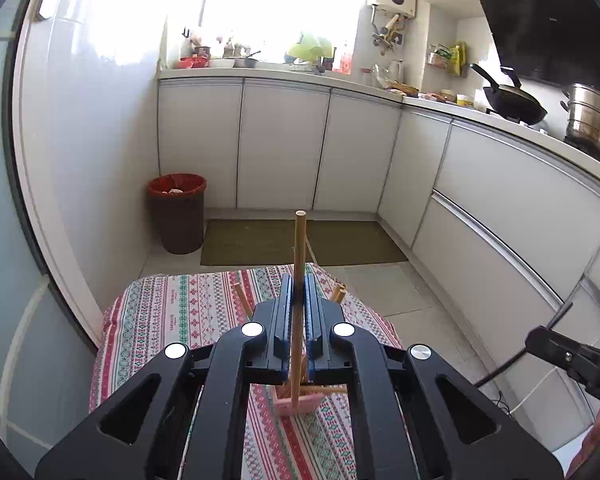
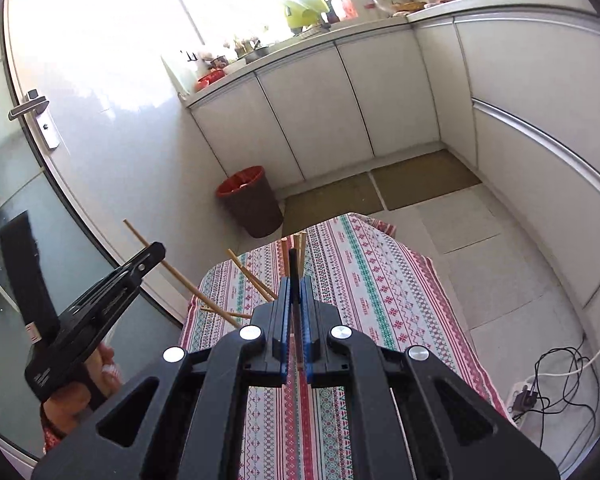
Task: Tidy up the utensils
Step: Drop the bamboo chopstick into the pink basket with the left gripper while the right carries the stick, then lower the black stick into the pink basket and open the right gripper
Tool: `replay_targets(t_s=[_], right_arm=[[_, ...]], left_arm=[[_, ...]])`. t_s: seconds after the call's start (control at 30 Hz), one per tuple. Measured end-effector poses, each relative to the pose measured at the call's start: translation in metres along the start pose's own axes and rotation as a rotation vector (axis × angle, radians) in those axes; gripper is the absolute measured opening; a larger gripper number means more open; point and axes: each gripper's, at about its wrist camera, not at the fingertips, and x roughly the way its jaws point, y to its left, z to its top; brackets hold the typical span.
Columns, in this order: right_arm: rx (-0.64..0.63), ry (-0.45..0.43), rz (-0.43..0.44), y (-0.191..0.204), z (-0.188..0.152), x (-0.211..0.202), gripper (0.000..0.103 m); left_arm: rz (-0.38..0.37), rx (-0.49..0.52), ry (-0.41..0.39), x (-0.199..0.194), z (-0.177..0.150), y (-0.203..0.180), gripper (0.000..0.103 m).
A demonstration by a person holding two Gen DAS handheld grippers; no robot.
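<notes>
Chopstick: light, stiff, slick wood, pinched mid-shaft in left gripper; right gripper clamped on dark stick.

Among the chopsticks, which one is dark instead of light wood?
The black chopstick clamped in the right gripper. The left gripper holds a light wooden chopstick, like the others.

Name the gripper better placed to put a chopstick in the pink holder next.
Left. The left gripper is shut on a chopstick whose lower end sits right at the pink holder.
</notes>
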Motion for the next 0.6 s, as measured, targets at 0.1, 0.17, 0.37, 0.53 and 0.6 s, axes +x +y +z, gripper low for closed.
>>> replay_targets(t_s=[0.1,0.17,0.37,0.53,0.6], right_arm=[[-0.008,0.005,-0.003,0.001,0.003,0.008,0.005],[-0.009,0.007,0.002,0.003,0.006,0.013,0.005],[-0.019,-0.002,0.009,0.011,0.013,0.021,0.005],[-0.031,-0.024,0.003,0.020,0.021,0.027,0.005],[-0.035,-0.031,0.000,0.023,0.022,0.031,0.005]], left_arm=[[0.014,-0.006,-0.001,0.016,0.001,0.002,0.005],[0.014,-0.005,0.003,0.026,-0.002,0.004,0.005],[0.009,-0.021,0.080,0.055,-0.025,0.010,0.009],[-0.013,-0.074,0.058,0.038,-0.030,0.024,0.011],[-0.010,-0.076,0.052,0.033,-0.029,0.027,0.011]])
